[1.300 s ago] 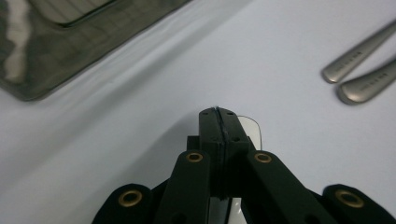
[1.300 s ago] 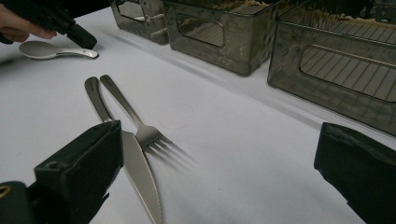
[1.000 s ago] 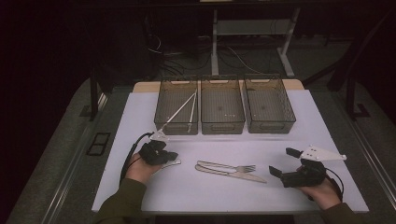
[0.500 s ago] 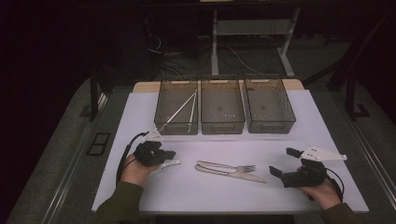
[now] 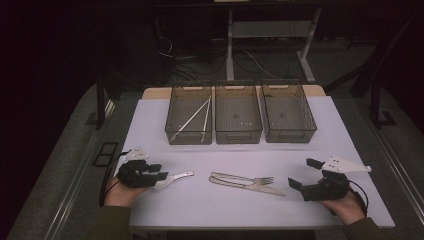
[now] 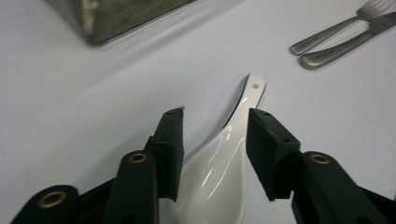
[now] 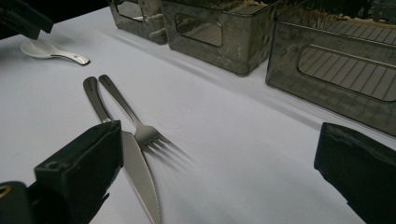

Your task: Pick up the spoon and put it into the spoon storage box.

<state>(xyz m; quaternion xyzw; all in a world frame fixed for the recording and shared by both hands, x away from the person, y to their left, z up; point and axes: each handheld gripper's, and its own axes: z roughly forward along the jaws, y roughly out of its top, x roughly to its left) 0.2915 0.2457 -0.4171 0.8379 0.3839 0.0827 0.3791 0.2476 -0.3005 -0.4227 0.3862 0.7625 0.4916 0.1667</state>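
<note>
A white ceramic spoon lies flat on the white table, handle pointing right. My left gripper has just been opening its jaws. They now stand on either side of the spoon's bowl, with the pads apart from it. A steel fork and knife lie side by side at the table's middle front. My right gripper rests wide open just right of them, with nothing between its jaws.
Three dark mesh bins stand in a row at the back: the left bin holds pale chopsticks, and the middle bin and right bin look bare. The table's edge runs close behind both hands.
The left gripper has drawn back to the left and its jaws have opened. The spoon stays on the table. The right hand has kept still.
</note>
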